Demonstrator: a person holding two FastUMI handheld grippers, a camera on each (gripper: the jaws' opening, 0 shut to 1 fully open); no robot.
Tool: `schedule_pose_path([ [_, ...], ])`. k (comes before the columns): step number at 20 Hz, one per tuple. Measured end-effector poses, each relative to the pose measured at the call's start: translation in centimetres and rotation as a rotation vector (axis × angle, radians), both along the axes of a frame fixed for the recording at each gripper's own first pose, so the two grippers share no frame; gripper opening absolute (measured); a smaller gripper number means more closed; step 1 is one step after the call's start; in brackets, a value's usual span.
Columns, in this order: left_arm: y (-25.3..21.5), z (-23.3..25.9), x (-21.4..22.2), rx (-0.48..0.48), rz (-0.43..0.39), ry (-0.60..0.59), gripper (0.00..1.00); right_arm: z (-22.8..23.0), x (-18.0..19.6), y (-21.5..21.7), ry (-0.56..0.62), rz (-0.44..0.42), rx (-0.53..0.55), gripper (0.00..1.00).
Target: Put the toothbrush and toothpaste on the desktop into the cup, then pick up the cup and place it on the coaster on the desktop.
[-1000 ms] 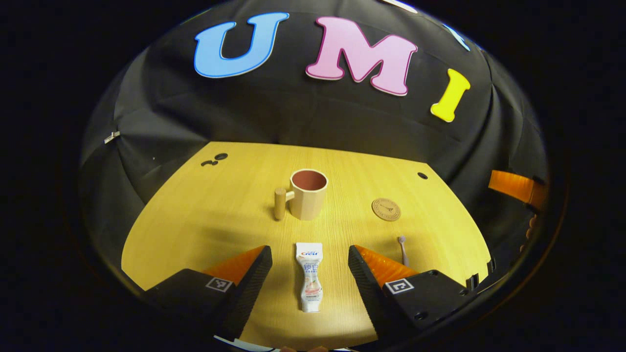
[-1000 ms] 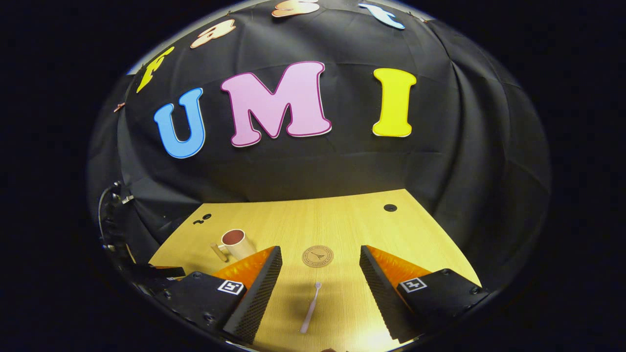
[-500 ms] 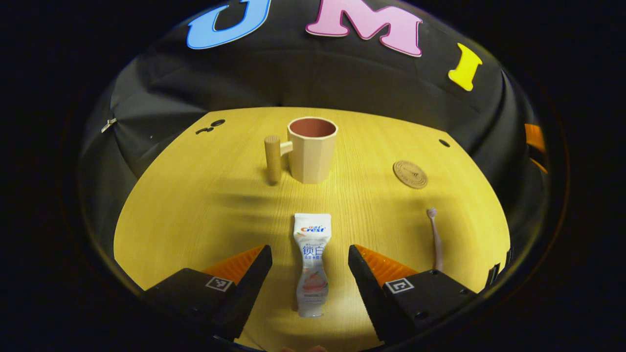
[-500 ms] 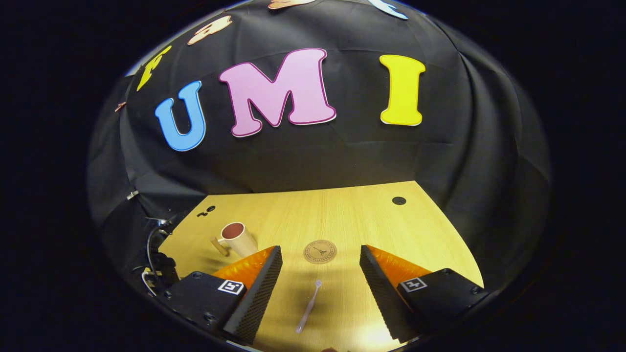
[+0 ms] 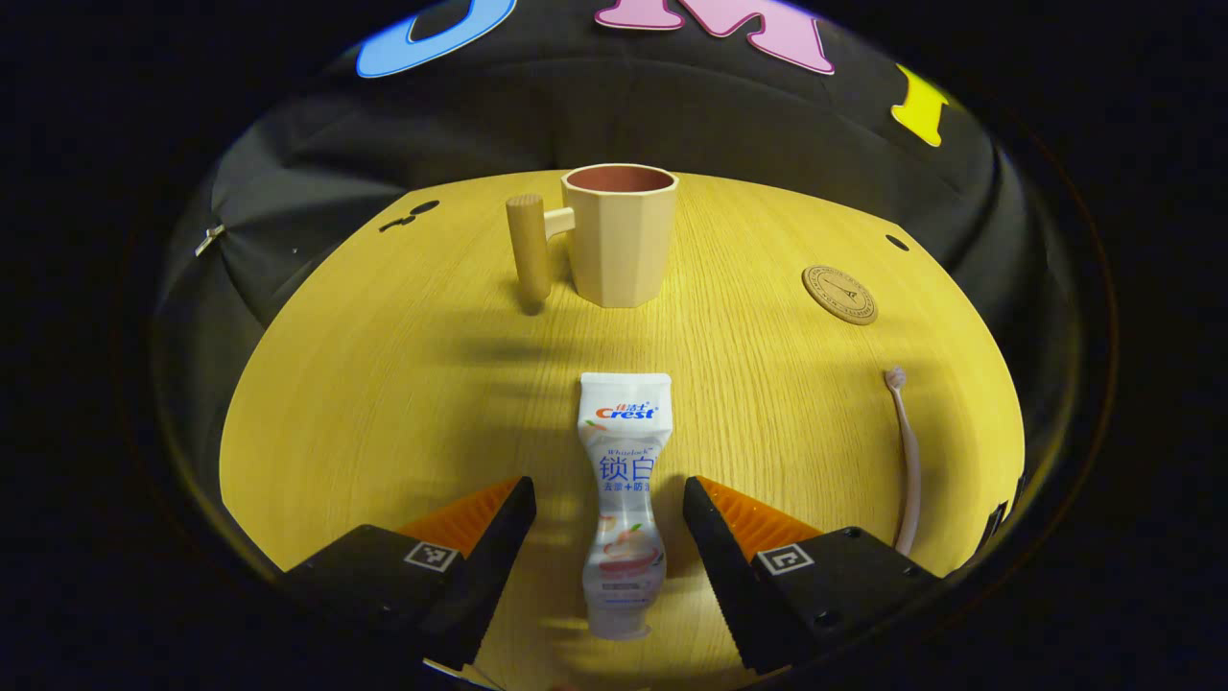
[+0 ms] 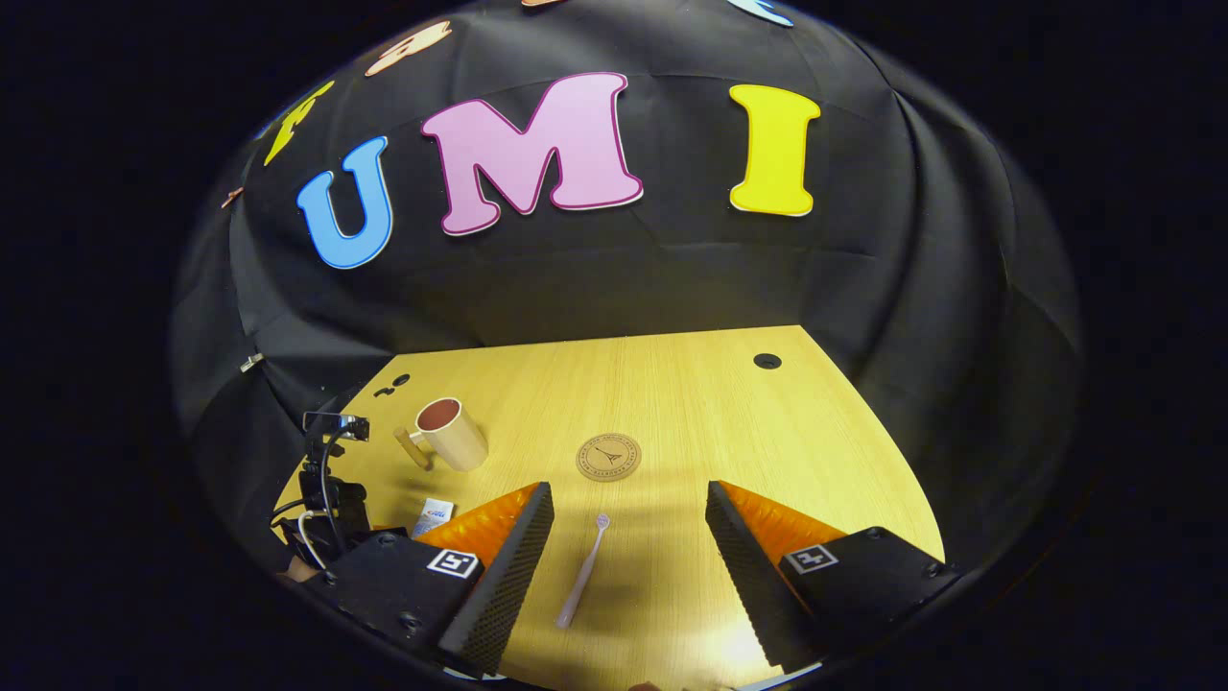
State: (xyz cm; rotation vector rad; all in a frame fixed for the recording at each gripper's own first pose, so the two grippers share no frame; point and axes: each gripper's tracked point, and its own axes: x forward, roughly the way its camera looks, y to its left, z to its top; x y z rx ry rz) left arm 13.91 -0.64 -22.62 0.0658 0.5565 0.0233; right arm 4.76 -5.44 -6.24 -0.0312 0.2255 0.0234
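Observation:
A white toothpaste tube (image 5: 622, 494) lies flat on the wooden desktop (image 5: 384, 384), its lower half between the spread fingers of my open left gripper (image 5: 609, 523), untouched. Beyond it stands a beige cup (image 5: 619, 232) with a wooden peg handle on its left. A round brown coaster (image 5: 839, 294) lies to the right, and a pale toothbrush (image 5: 904, 451) lies near the right edge. In the right gripper view, the toothbrush (image 6: 582, 570) lies between the fingers of my open right gripper (image 6: 628, 566), above the desktop. The coaster (image 6: 608, 457), the cup (image 6: 449, 436) and a corner of the toothpaste (image 6: 434, 515) lie farther off.
Small dark holes mark the desktop's far corners (image 5: 897, 242) (image 5: 411, 213). Black cloth walls close the booth behind and beside the desk. In the right gripper view, the other gripper's black body with cables (image 6: 326, 489) sits at the left desk edge.
My left gripper has come forward and lower, so the toothpaste now reaches in between its fingers. My right gripper has shifted slightly; the toothbrush stays between its fingers.

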Motion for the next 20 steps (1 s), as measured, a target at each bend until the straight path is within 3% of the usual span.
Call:
schedule_pose_path([
  [2, -0.2, -0.1, 0.3, 0.007, -0.016, 0.002, 0.97, -0.7, -0.1, -0.1, 0.011, -0.006, 0.004, 0.98],
  [3, -0.4, -0.1, 0.2, 0.011, -0.022, 0.006, 0.87, -1.1, 0.0, -0.1, 0.020, -0.007, 0.006, 0.98],
  [4, -0.5, -0.3, 0.2, 0.018, -0.025, 0.019, 0.85, -1.7, -0.1, 0.0, 0.031, -0.007, 0.009, 0.98],
  [5, -0.8, -0.3, 0.2, 0.022, -0.030, 0.021, 0.72, -2.2, -0.2, 0.0, 0.045, -0.009, 0.010, 0.98],
  [6, -1.3, -0.1, 0.2, 0.027, -0.048, 0.022, 0.73, -2.8, -0.1, 0.1, 0.060, -0.007, 0.010, 0.98],
  [9, -1.6, -0.1, 0.6, 0.048, -0.073, 0.011, 0.35, -4.5, -0.1, -0.2, 0.099, -0.019, 0.011, 0.99],
  [11, -1.7, -0.1, 0.4, 0.044, -0.083, 0.014, 0.37, -5.6, -0.1, -0.1, 0.128, -0.020, 0.030, 0.98],
  [15, -1.6, -0.1, -0.3, 0.030, -0.099, 0.045, 0.23, -7.8, 0.6, -0.6, 0.161, -0.034, 0.001, 0.99],
  [20, -1.5, 0.0, -2.2, -0.057, -0.113, 0.025, 0.19, -11.0, 1.1, -0.1, 0.225, -0.012, -0.057, 0.99],
])
